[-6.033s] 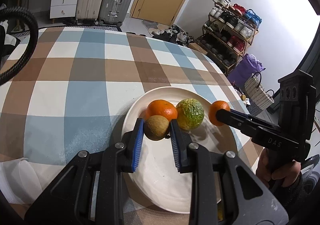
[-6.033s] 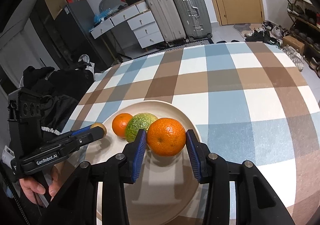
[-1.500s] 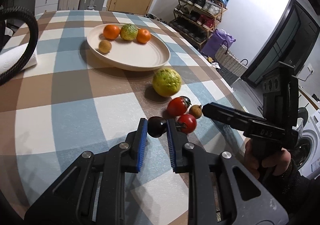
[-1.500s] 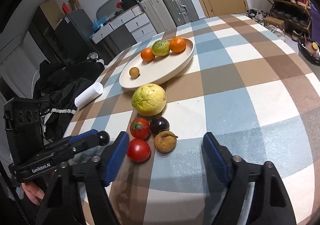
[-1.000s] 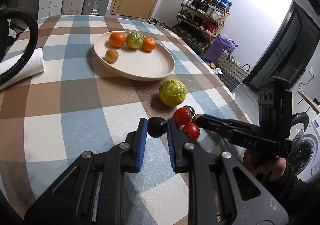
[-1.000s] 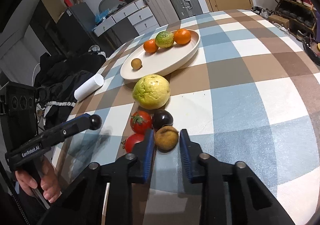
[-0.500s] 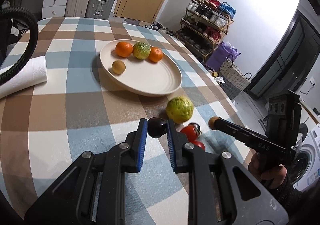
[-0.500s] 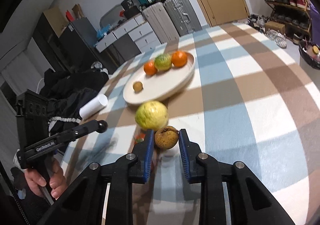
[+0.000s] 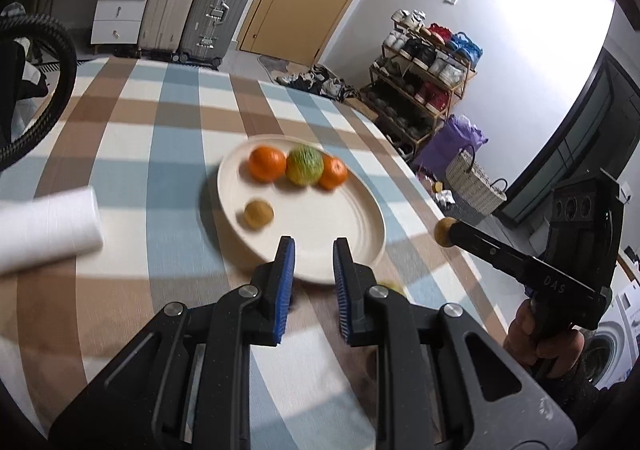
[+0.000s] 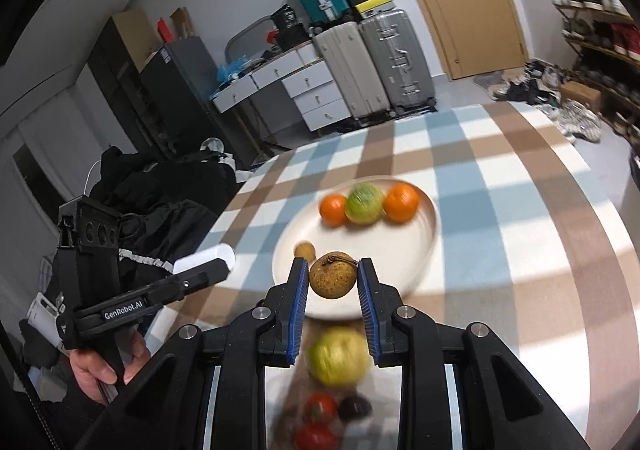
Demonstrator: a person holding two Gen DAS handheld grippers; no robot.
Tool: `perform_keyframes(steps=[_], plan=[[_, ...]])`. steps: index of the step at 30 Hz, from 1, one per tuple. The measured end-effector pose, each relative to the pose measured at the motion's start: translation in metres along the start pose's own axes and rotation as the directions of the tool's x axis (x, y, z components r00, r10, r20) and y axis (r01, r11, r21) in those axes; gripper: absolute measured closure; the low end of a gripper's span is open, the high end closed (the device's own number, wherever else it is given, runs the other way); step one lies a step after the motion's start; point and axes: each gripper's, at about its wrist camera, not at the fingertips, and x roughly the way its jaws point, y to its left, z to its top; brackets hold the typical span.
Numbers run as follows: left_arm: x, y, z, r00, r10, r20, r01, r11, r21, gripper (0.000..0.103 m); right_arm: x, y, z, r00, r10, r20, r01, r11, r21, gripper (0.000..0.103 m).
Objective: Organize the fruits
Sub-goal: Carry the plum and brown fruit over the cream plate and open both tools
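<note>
Lifted off the table, brown fruit [image 10: 333, 275] sits clamped between right tongs [image 10: 333, 282].

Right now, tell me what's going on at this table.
A person with a gripper in each hand is sorting fruit onto a plate. The right gripper is shut on a brown fruit, held over the plate's near edge. The left gripper is open and empty. On the plate lie two oranges, a green citrus and a small brown fruit. A yellow-green fruit, two tomatoes and a dark fruit wait on the table.
</note>
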Motion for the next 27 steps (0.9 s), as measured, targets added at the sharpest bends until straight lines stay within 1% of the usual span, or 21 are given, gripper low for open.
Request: perform_keyframes(steps=[3,5,7,10,12,14,16,18,20,27], plan=[[0.011,0.006,0.017,1.0,0.001,0.009,-0.001,1.0,-0.004,0.086,0.023,0.003,0.021,1.0,0.019,-0.021,-0.019,1.0,-0.016,0.077],[0.019,0.013,0.024,1.0,-0.003,0.007,0.003,1.0,-0.016,0.086,0.039,0.002,0.027,0.999,0.026,-0.043,-0.027,1.0,-0.01,0.077],[0.024,0.018,0.026,1.0,0.001,0.003,-0.001,1.0,-0.02,0.086,0.051,0.002,0.029,0.998,0.034,-0.055,-0.035,0.999,-0.009,0.077],[0.029,0.025,0.018,0.999,0.009,-0.031,-0.01,0.999,-0.031,0.086,0.06,-0.004,0.027,0.996,0.054,-0.066,-0.053,0.998,0.017,0.077],[0.03,0.029,0.008,0.998,0.002,-0.056,-0.004,0.999,-0.044,0.085,0.059,-0.008,0.023,0.996,0.062,-0.069,-0.06,0.998,0.025,0.077],[0.034,0.03,-0.007,0.995,-0.02,-0.096,0.015,0.998,-0.061,0.078,0.055,-0.011,0.017,0.997,0.055,-0.062,-0.054,0.998,0.025,0.077],[0.038,0.028,-0.019,0.993,-0.021,-0.116,0.014,0.998,-0.063,0.061,0.049,-0.016,0.012,0.997,0.05,-0.059,-0.048,0.998,0.037,0.077],[0.044,0.024,-0.028,0.991,-0.006,-0.136,-0.001,0.999,-0.051,0.059,0.044,-0.022,0.007,0.998,0.042,-0.055,-0.039,0.998,0.055,0.077],[0.052,0.021,-0.033,0.988,-0.005,-0.153,-0.003,0.999,-0.053,0.059,0.038,-0.026,0.003,0.998,0.034,-0.048,-0.031,0.997,0.065,0.077],[0.073,0.018,-0.036,0.983,0.042,-0.177,-0.05,0.998,-0.042,0.059,0.022,-0.027,-0.003,0.999,0.021,-0.031,-0.02,0.998,0.056,0.077]])
